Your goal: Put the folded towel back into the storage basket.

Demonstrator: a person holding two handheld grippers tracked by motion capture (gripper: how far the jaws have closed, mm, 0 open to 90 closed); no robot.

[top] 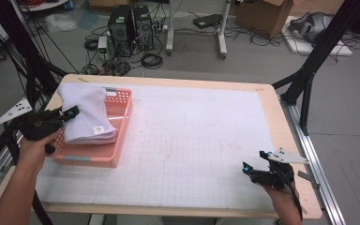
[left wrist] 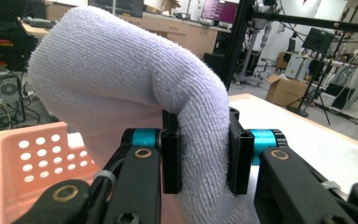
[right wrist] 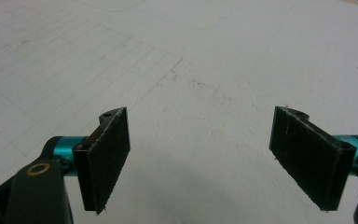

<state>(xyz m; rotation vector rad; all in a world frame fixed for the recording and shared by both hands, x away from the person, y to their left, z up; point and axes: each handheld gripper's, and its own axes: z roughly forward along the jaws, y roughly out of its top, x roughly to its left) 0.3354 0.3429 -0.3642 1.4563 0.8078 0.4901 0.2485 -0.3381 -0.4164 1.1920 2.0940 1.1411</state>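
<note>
Folded towel going into basket

Left gripper [top: 70, 114] clenched on white towel [top: 86, 112], lowered over pink basket [top: 120, 126] for storing; right gripper [top: 254, 165] released, waiting aside above table [top: 192, 140].

Computer towers [top: 131, 26], cardboard box [top: 268, 14] behind table [top: 206, 140]

Bright even overhead light; soft shadows; mild glare on table; slightly blurry.
</note>
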